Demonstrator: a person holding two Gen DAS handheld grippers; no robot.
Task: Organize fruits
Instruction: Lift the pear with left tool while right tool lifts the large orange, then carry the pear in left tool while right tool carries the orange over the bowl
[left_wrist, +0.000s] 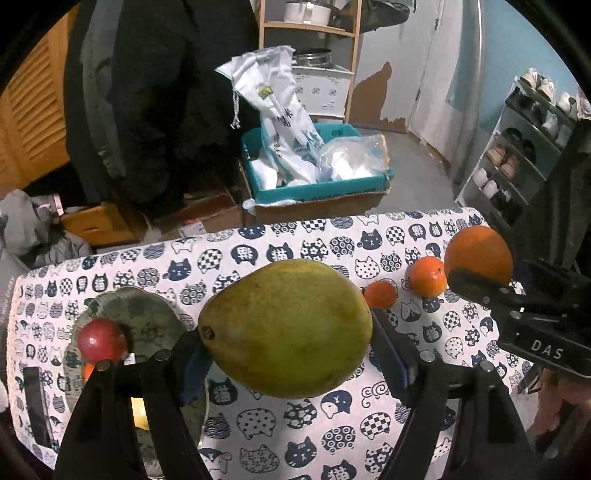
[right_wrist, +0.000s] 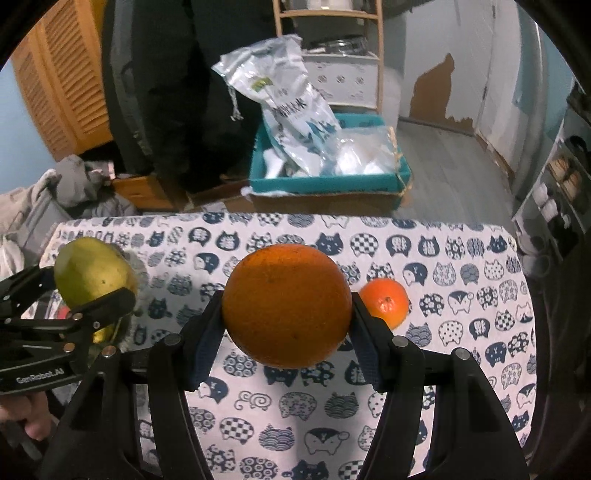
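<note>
Legible writing: the right gripper (left_wrist: 476, 284), seen from the left wrist view, carries the letters "DAS" on its body. The left gripper (right_wrist: 92, 295), seen from the right wrist view, reads "GenRobot.AI". A white bag (right_wrist: 291, 110) standing in the teal box (right_wrist: 325, 182) beyond the tabletop bears printed characters too blurred to read.

Left gripper (left_wrist: 286, 328): its fingers (left_wrist: 391, 354) are clamped on a green mango (left_wrist: 286, 328), one on each side. The mango's long axis runs roughly left to right across the view, slightly tilted, with the stem end pointing left and a little towards the camera. It is held clear above the cat-print cloth (left_wrist: 295, 424) covering the tabletop.

Right gripper (right_wrist: 287, 306): its fingers (right_wrist: 207, 347) are clamped on a large orange (right_wrist: 287, 306), gripped at both flanks and lifted off the cloth. The fruit is round; no long axis is apparent.

Other fruit: a small tangerine (right_wrist: 386, 301) sits on the cloth just beside the right finger, stem dimple facing the camera. The left wrist view shows two small orange fruits (left_wrist: 428, 277) and (left_wrist: 380, 295) on the cloth near each other, between the two grippers. A red apple (left_wrist: 101, 339) rests on a grey plate (left_wrist: 147, 317) at the left of the tabletop, with part of another orange fruit visible beneath it, mostly hidden by the gripper.
</note>
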